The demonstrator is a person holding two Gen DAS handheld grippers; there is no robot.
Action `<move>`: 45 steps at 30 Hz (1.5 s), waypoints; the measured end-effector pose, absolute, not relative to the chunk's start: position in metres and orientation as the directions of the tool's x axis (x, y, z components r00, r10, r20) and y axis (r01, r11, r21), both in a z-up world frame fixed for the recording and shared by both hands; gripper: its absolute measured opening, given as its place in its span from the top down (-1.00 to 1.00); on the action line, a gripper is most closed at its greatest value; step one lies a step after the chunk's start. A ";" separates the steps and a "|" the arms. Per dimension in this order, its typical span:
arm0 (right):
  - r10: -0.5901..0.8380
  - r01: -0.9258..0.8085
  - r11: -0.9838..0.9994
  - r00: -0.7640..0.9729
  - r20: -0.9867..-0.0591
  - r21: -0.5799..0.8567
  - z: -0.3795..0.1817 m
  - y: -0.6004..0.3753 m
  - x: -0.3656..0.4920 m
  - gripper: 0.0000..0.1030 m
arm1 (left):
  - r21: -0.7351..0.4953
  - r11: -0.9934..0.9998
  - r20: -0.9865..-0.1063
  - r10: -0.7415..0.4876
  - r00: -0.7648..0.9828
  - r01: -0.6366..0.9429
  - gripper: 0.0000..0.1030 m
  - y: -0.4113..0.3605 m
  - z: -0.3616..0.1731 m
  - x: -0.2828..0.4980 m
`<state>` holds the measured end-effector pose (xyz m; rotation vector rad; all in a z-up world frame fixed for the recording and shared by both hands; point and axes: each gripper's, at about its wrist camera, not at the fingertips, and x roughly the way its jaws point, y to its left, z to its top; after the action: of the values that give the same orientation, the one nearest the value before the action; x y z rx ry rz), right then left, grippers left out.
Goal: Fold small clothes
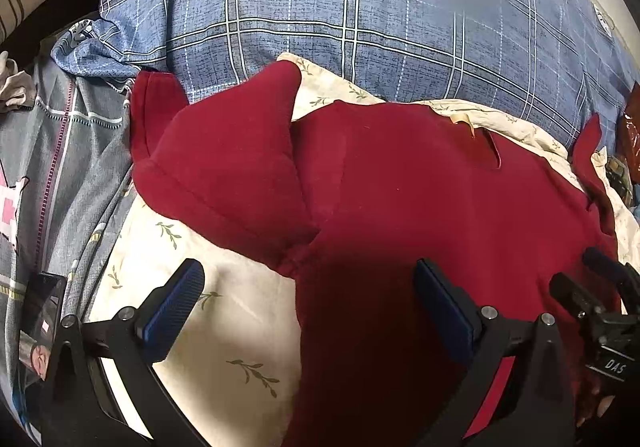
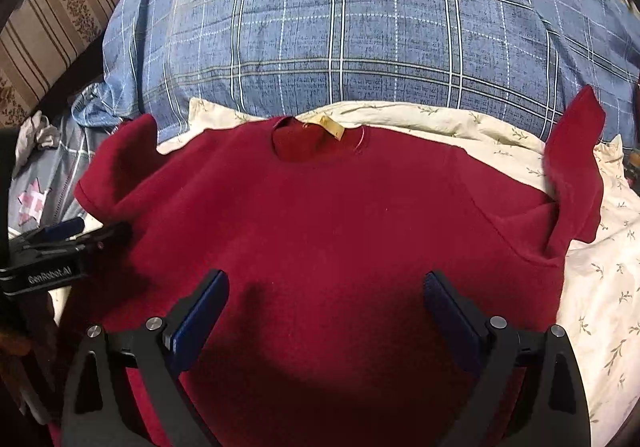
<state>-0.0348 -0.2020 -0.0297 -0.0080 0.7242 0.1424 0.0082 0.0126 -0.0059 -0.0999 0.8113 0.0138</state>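
The red sweater (image 2: 320,215) lies flat on the cream leaf-print sheet (image 2: 600,287). Behind its collar a bulky blue plaid pillow (image 2: 360,47) rises like a wall, blocking passage there. Right of the sweater the sheet lies bare, open for a gripper. Left of it, rumpled grey bedding (image 1: 72,151) crowds close, and both sleeve ends stand up against the pillow.

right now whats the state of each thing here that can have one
red sweater: spread flat on the cream sheet, unfolded, neck tag showing
left sleeve: flipped up, not flat
right sleeve: standing up, creased
left claw: open, empty
right claw: open, empty
blue plaid duvet: bunched behind
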 end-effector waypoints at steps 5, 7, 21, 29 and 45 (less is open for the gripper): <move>0.119 -0.133 0.991 0.727 -0.676 0.032 -0.032 -0.200 -0.032 -0.88 | -0.079 0.995 -0.727 -0.020 0.687 -0.054 -1.00 0.011 -0.007 0.009; 0.114 -0.135 0.991 0.725 -0.679 0.022 -0.033 -0.199 -0.032 -0.88 | -0.080 0.995 -0.711 -0.019 0.703 -0.054 -1.00 0.011 -0.008 0.007; 0.046 -0.047 0.999 0.709 -0.704 0.018 -0.035 -0.208 -0.026 -0.91 | -0.073 0.996 -0.726 -0.017 0.688 -0.052 -1.00 0.012 -0.008 0.008; 0.011 -0.036 0.999 0.718 -0.696 -0.020 -0.035 -0.205 -0.027 -0.91 | -0.078 0.996 -0.722 -0.020 0.691 -0.053 -1.00 0.012 -0.009 0.007; -0.002 -0.028 0.999 0.714 -0.700 -0.031 -0.037 -0.204 -0.026 -0.91 | -0.073 0.996 -0.726 -0.017 0.687 -0.053 -1.00 0.013 -0.010 0.007</move>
<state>-0.0261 -0.2037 -0.0372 -0.0405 0.7753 0.0146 0.0072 0.0125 -0.0099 -0.0911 0.8134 0.0205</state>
